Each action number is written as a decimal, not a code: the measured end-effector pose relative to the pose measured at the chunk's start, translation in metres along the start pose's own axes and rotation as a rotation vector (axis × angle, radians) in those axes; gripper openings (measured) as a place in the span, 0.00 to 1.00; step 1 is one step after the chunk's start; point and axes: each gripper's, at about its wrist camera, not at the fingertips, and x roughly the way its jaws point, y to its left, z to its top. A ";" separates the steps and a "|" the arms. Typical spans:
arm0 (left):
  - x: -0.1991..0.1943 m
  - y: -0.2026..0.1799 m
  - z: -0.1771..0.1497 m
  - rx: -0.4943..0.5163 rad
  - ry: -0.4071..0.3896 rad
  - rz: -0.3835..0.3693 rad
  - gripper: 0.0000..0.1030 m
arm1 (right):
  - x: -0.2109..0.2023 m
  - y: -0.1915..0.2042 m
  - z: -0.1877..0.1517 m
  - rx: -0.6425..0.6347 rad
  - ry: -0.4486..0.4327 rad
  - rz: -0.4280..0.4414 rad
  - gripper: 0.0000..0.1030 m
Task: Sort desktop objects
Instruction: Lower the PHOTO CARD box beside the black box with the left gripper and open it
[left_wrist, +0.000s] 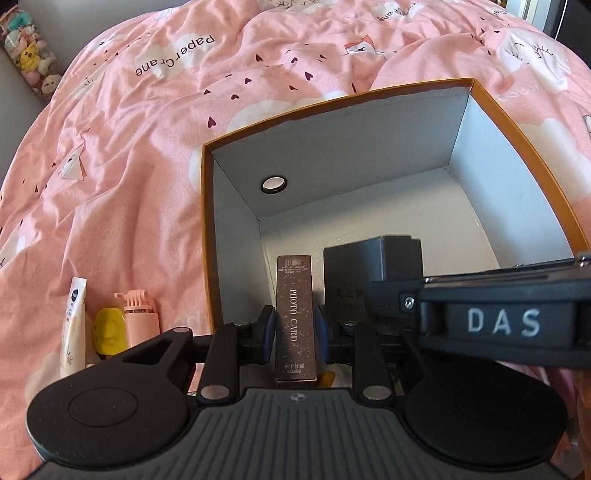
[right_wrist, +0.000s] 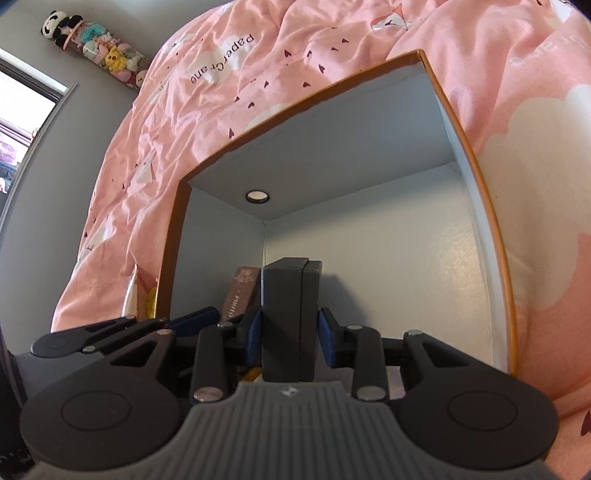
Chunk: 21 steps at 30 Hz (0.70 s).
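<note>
Bedspread (left_wrist: 129, 147), pink with a paper-crane print, lies under everything and fills the far left of both views. Well left of the left gripper (left_wrist: 294, 334), outside the box, three items wait unsorted: a white tube (left_wrist: 74, 325), a yellow round item (left_wrist: 108, 334) just beside it, then a pink capped bottle (left_wrist: 139, 317), the last one nearest the box wall. Next rightward comes the orange-edged box (left_wrist: 207, 236), open-topped, white inside, with a round hole (left_wrist: 273, 184) in its left wall; it looks to be the sorting bin. Inside the near left corner, the left gripper clamps a slim brown carton marked PHOTO CARD (left_wrist: 295, 314), blue pads pressed on both long sides, the carton upright and close to the wall, probably so it stands on end and saves floor space. Just right of it, the right gripper (right_wrist: 290, 334) grips a dark grey block (right_wrist: 290, 317), also upright; its left pad clearly presses the block, the right pad appears to touch as well. In the right wrist view the carton (right_wrist: 240, 291) shows just left of the block, near it; whether they touch I cannot tell. Both pieces seem held side by side, like books on a shelf. Neither is yet let go; whether either rests on the box floor is hidden.
</note>
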 end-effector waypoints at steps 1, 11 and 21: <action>0.000 0.001 0.000 0.006 0.002 -0.002 0.26 | 0.000 0.000 0.000 -0.003 0.006 0.001 0.34; -0.033 0.023 -0.014 0.039 -0.090 -0.103 0.32 | 0.007 0.012 0.005 -0.019 0.040 -0.030 0.34; -0.063 0.065 -0.024 -0.112 -0.205 -0.181 0.32 | 0.021 0.032 0.011 -0.021 0.063 0.012 0.28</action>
